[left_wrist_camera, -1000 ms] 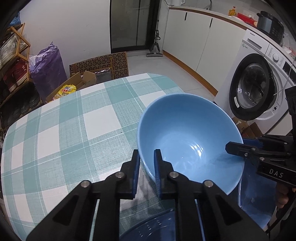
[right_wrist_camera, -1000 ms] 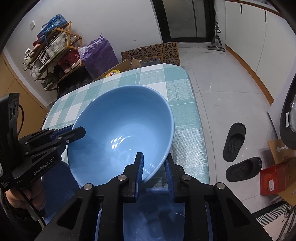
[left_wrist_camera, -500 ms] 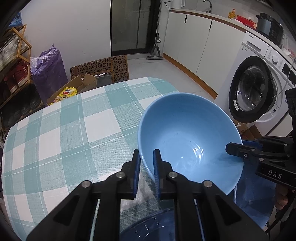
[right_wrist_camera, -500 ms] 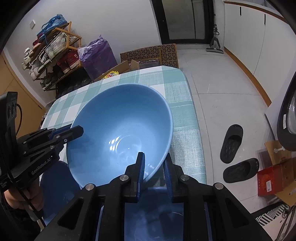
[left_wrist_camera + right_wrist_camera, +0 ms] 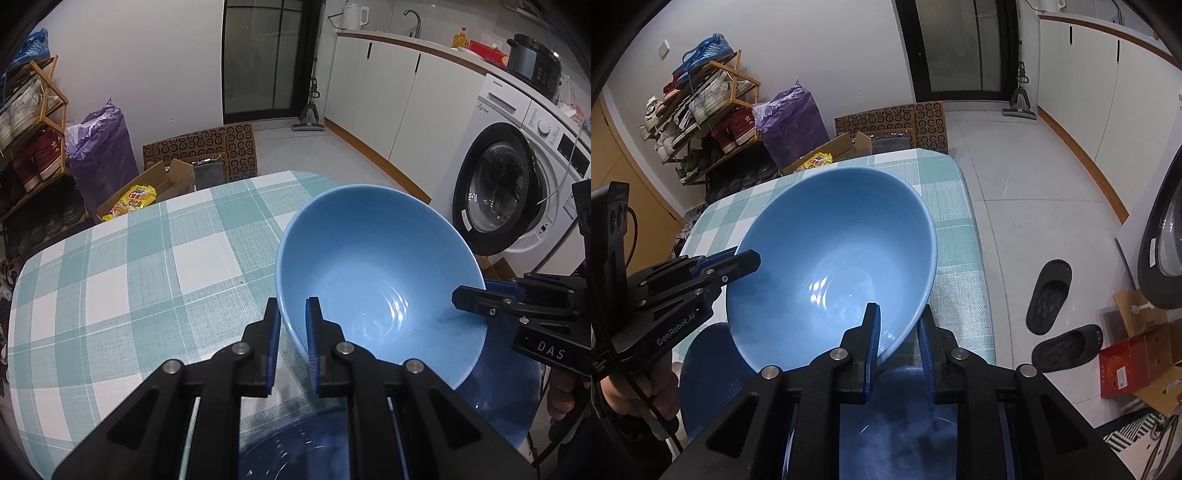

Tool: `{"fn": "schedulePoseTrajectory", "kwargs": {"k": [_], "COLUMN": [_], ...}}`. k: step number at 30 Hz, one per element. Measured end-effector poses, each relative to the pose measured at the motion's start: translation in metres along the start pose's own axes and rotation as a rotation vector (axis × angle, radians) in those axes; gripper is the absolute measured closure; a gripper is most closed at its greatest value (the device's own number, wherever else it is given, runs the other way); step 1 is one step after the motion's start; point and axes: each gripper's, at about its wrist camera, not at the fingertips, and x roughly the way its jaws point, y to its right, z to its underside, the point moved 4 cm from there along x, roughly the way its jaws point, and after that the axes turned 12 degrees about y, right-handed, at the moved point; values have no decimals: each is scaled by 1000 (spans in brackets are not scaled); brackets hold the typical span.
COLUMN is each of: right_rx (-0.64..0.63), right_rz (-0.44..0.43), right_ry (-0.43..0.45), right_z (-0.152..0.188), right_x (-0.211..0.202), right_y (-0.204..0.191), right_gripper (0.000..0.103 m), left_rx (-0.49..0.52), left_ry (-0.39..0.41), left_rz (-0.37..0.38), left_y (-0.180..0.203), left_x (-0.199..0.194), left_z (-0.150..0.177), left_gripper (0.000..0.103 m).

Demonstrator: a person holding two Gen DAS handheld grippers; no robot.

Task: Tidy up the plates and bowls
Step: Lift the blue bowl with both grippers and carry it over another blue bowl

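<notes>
light blue bowl [image 5: 376,280] held tilted above the checked table [image 5: 122,266], pinched at opposite rims by left tongs [image 5: 291,325] and right tongs [image 5: 899,325]. likely rigid, glazed, slippery, breakable: grip at rim only.

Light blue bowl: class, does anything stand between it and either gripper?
No. The left gripper and the right gripper each clamp the rim of the light blue bowl directly, on opposite sides.

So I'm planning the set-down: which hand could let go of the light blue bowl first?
Probably neither: the left tool and right tool each clamp opposite rims of the light blue bowl, held above the table.
</notes>
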Motion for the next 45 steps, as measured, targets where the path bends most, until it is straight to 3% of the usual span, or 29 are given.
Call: {"fn": "schedulePoseTrajectory", "kwargs": {"k": [25,45], "right_rx": [-30,-68], "right_rz": [-13,-37], "right_ry": [100,148], "right_z": [-12,7], "right_x": [-84,-144], "right_y": [-21,-43], "right_gripper": [83,83], "left_rx": [21,30], "left_ry": [124,182], "left_rz": [-13,-21], "left_y": [15,22], "left_x": [-77,-134], "left_z": [-18,-8], "left_gripper": [92,92]}}
